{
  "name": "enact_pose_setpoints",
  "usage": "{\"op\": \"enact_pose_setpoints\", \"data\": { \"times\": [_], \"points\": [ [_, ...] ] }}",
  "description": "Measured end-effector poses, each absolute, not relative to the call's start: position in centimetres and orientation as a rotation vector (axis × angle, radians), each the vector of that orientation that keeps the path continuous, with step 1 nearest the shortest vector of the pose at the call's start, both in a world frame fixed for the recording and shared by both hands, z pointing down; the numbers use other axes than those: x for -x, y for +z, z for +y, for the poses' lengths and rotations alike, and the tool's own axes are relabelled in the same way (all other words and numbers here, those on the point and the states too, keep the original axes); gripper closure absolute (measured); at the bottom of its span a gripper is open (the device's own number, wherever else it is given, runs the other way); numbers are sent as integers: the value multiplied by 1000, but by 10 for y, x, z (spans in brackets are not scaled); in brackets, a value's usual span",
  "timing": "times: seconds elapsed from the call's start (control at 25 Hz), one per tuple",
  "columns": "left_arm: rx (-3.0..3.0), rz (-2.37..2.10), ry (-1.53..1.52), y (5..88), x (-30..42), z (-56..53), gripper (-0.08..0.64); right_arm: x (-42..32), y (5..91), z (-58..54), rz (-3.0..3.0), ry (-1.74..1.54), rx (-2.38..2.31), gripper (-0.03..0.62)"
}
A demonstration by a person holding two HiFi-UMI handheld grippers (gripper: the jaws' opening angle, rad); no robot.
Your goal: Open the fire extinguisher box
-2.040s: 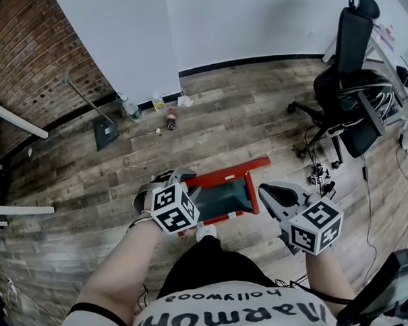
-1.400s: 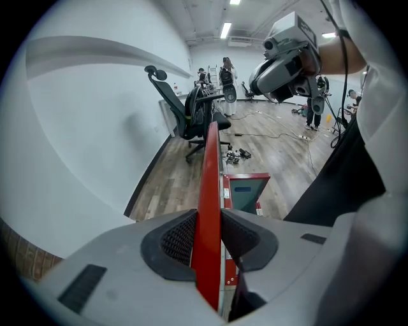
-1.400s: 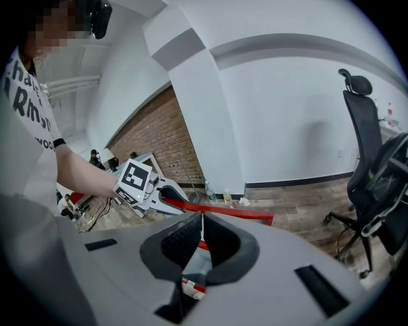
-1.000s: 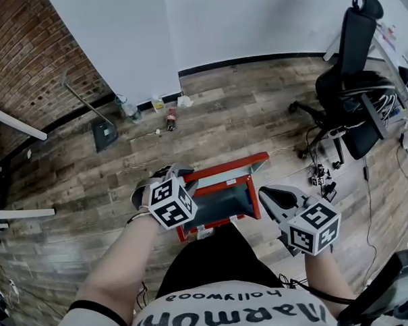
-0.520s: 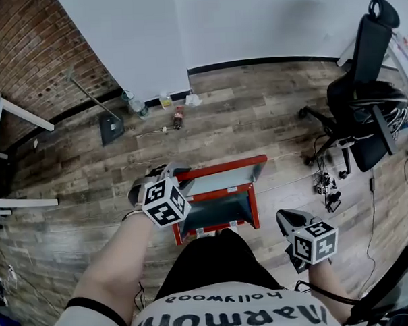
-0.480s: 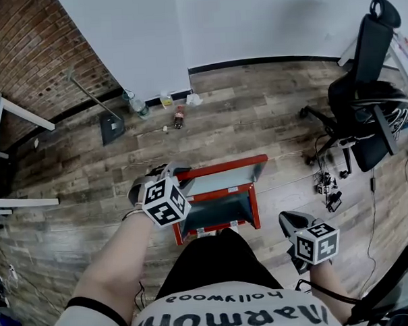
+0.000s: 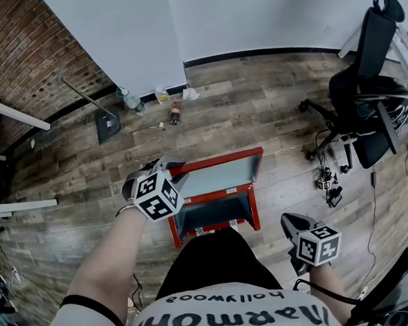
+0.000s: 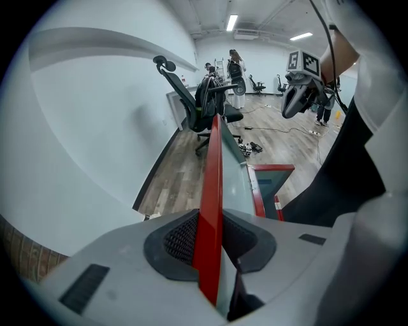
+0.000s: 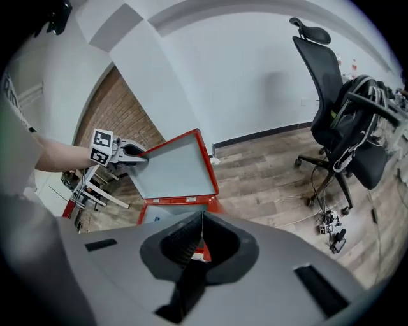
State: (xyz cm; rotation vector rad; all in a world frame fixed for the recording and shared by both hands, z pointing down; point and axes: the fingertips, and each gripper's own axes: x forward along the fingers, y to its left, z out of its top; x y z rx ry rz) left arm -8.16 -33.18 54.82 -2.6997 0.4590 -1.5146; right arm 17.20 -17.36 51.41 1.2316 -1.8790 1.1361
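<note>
**Lid raised on floor-standing cabinet.** The fire extinguisher box (image 7: 172, 229) is being opened on the wooden floor (image 7: 270, 122), just in front of the person's knees. Its red-framed lid (image 7: 221, 176) is being held up at a tilt by the left gripper (image 7: 170, 168). That gripper's fingers (image 8: 180, 239) have just been closing and are being pressed, narrowly set, onto the lid's thin red side edge.

The right gripper (image 7: 292, 224) is being carried low at the right, well apart from the box. Its fingers (image 9: 183, 240) are being held together on nothing. The inside of the box is being shown only dimly, so what it contains cannot be told for sure.

The lid is being gripped near one corner only, and the box is being steadied by nothing else. If the fingers are slackened, or the hand is swung off the hinge's arc, the edge is likely to be let slip and the lid dropped shut. Alternatively, the whole box may be dragged or tipped across the floor.
</note>
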Motion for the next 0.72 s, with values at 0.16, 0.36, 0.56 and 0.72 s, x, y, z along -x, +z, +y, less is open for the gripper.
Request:
{"op": "enact_pose_setpoints", "data": {
  "times": [0.16,0.36,0.56,0.72],
  "points": [
    [2711,435,-1526,553,81,-340,477,-172,520,-175,-1874,1155,-1224,581],
    [2719,404,-1547,561,82,-349,476,-176,528,-178,-1868,1171,-1217,581],
    [2760,359,-1574,569,84,-356,476,-181,536,-180,-1858,1184,-1208,581],
    [2775,336,-1581,574,84,-359,473,-183,541,-180,-1856,1195,-1193,581]
  ]
}}
